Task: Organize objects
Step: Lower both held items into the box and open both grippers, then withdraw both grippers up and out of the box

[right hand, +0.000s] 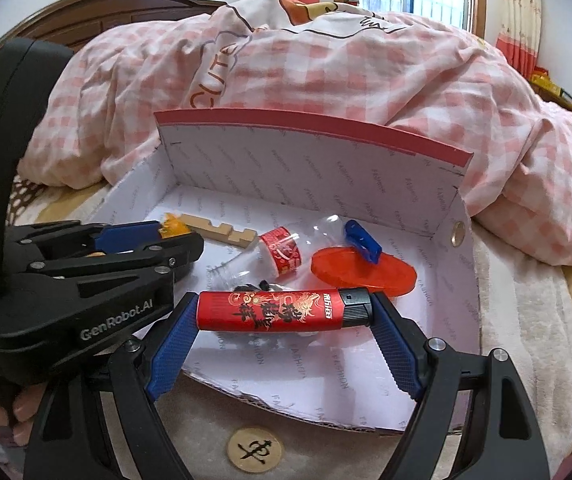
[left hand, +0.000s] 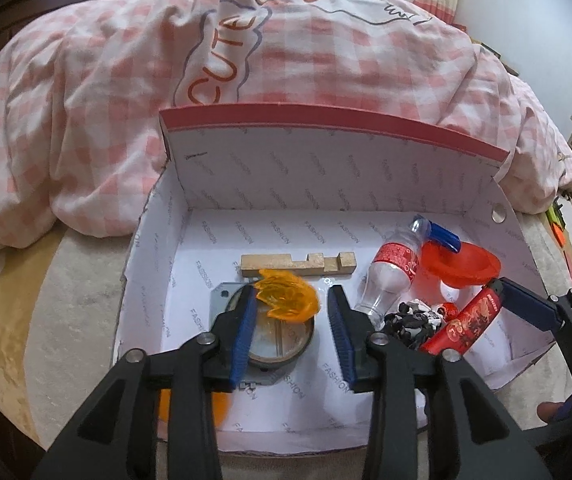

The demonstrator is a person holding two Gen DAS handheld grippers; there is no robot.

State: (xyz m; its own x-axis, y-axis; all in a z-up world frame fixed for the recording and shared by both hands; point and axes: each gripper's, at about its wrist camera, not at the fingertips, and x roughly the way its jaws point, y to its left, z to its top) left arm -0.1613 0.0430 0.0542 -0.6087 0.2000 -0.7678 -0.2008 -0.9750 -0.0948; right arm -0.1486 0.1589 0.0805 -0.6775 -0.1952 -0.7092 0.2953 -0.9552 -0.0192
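A white-lined cardboard box (left hand: 213, 184) with a red-edged raised flap sits on a bed, in front of a heaped pink-and-white checked quilt (left hand: 85, 100) that fills the upper half of both views. At the lower centre of the left wrist view, the left gripper (left hand: 292, 320) stands with its blue-padded jaws apart; a translucent orange flame-shaped plastic piece (left hand: 288, 296) lies between them, touching the left pad but clear of the right one, on top of a round metal disc (left hand: 281, 340) on the box floor. Just behind it lies a notched pale wooden block (left hand: 298, 264). To the right lie a clear plastic bottle with a red label (left hand: 390, 276), a red plastic lid (left hand: 462, 268) with a blue clip (left hand: 444, 236) on it, and a small black-and-white toy figure (left hand: 414, 322). Across the lower centre of the right wrist view, the right gripper (right hand: 283, 310) clamps a red cylindrical lighter with gold print and a black cap (right hand: 277, 310) by its two ends, held level just above the box's near edge. Below it, at the bottom centre, a round wooden token with a black character (right hand: 253, 449) rests on the beige blanket (left hand: 65, 320).
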